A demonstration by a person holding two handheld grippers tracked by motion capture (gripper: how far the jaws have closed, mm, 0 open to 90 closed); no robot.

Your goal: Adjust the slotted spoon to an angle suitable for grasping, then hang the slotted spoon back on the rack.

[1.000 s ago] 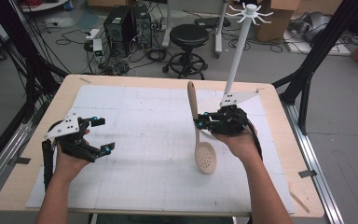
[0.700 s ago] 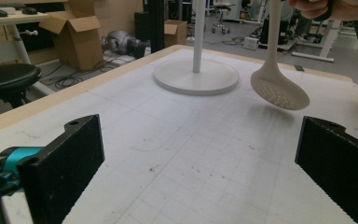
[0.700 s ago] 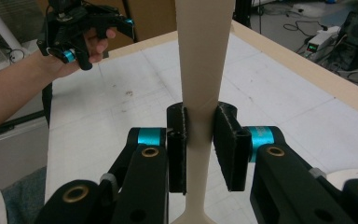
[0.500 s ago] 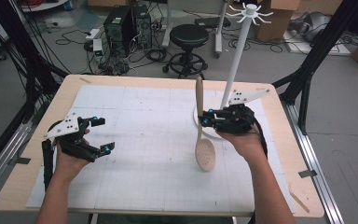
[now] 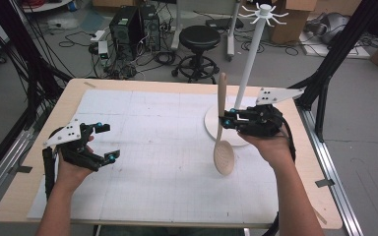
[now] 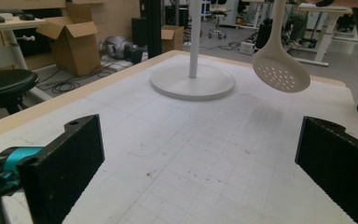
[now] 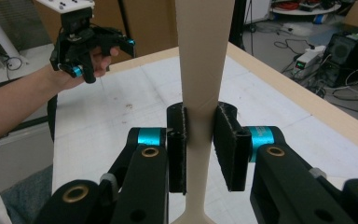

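The right tongs (image 5: 225, 121) were clamped on the handle of the slotted spoon (image 5: 223, 147), holding it upright, bowl down, clear above the bench (image 5: 142, 98) beside the white stand (image 5: 248, 73), while the left tongs (image 5: 106, 142) rested wide open and empty.

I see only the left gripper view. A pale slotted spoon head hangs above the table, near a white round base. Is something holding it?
Observer: Yes. The right gripper is shut on the beige wooden handle of the slotted spoon, pads on both sides.
Operator: Is the spoon upright?
Observer: Nearly; in the high view the head hangs down, clear of the white gridded mat.
Operator: What is on the base?
Observer: A white pole stand topped with a ring of hooks, all bare.
Operator: And my gripper?
Observer: The left gripper is open, holding nothing.
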